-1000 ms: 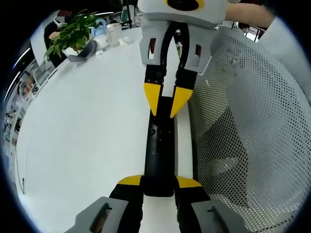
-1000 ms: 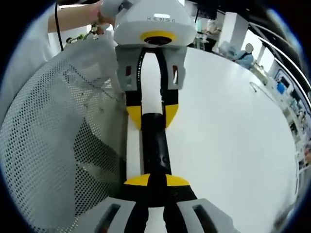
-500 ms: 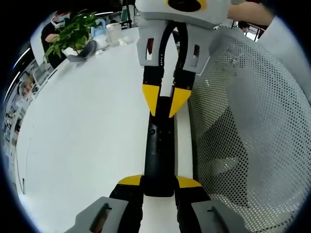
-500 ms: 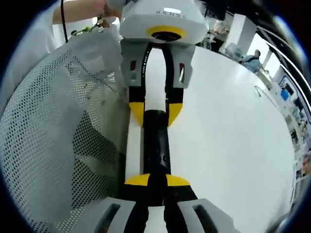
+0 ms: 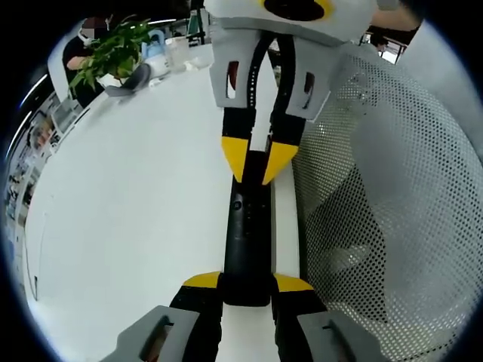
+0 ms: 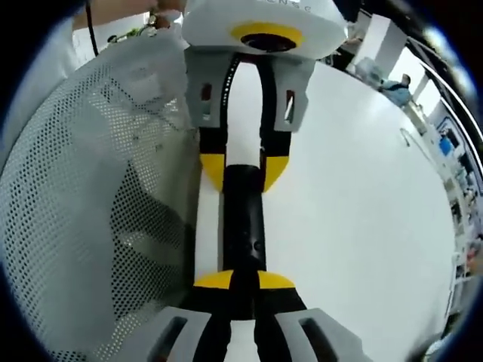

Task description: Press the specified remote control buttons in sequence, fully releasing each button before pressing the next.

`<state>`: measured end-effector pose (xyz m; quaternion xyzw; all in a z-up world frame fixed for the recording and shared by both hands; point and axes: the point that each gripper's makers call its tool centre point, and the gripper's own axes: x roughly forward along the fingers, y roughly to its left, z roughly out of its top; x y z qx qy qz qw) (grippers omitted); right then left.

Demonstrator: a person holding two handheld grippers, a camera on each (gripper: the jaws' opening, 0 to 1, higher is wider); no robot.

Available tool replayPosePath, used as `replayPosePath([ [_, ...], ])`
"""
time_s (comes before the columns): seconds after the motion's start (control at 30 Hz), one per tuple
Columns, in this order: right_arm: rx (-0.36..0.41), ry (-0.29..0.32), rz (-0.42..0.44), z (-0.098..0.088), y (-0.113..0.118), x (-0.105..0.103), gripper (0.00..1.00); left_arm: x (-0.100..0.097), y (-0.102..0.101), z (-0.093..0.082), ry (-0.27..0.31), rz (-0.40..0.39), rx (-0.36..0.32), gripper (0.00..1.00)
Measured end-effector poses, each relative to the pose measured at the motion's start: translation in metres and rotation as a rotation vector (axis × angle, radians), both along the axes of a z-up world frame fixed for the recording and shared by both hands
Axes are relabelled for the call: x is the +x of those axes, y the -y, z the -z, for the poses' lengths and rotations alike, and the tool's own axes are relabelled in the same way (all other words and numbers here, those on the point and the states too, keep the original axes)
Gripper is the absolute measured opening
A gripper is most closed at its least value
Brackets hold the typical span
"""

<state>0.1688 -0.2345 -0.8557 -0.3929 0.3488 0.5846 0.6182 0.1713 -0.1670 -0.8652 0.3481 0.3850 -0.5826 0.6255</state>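
Black remote (image 5: pixel 247 234) lies on the white table (image 5: pixel 128 204), just beside a mesh basket (image 5: pixel 392 211). Left gripper (image 5: pixel 247 285) clamps its near end; right gripper (image 5: pixel 254 162), nearly closed, sits over the far end — should press straight down, then lift fully clear.

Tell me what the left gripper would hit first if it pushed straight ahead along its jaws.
The left gripper already clamps the black remote control. Straight ahead, the right gripper holds the remote's far end, so it would likely meet that first.
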Motion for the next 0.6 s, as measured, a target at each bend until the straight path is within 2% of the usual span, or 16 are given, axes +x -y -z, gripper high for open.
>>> replayPosePath([
  [0.07, 0.046, 0.022, -0.004, -0.0012, 0.0000, 0.0002, 0.07, 0.0000, 0.0002, -0.0001, 0.000, -0.001, -0.002, 0.24],
  [0.17, 0.102, 0.023, 0.043, -0.0021, 0.0005, 0.0007, 0.07, 0.0003, 0.0002, -0.0002, 0.000, -0.001, 0.001, 0.24],
  [0.23, 0.120, 0.048, 0.017, -0.0022, 0.0008, -0.0001, 0.07, 0.0006, 0.0003, 0.0000, 0.000, -0.001, 0.001, 0.24],
  [0.37, 0.143, 0.037, 0.024, -0.0028, -0.0012, 0.0016, 0.07, 0.0009, 0.0006, 0.0001, 0.000, -0.004, -0.004, 0.24],
  [0.47, 0.175, 0.004, 0.044, -0.0039, -0.0059, 0.0039, 0.06, 0.0011, 0.0006, -0.0004, -0.002, -0.006, -0.006, 0.24],
  [0.53, 0.175, -0.017, 0.062, -0.0041, -0.0055, 0.0048, 0.06, 0.0011, 0.0007, -0.0002, -0.002, -0.008, -0.008, 0.24],
  [0.6, 0.167, -0.018, 0.038, -0.0032, -0.0052, 0.0035, 0.06, 0.0013, 0.0007, -0.0001, -0.002, -0.009, -0.010, 0.24],
])
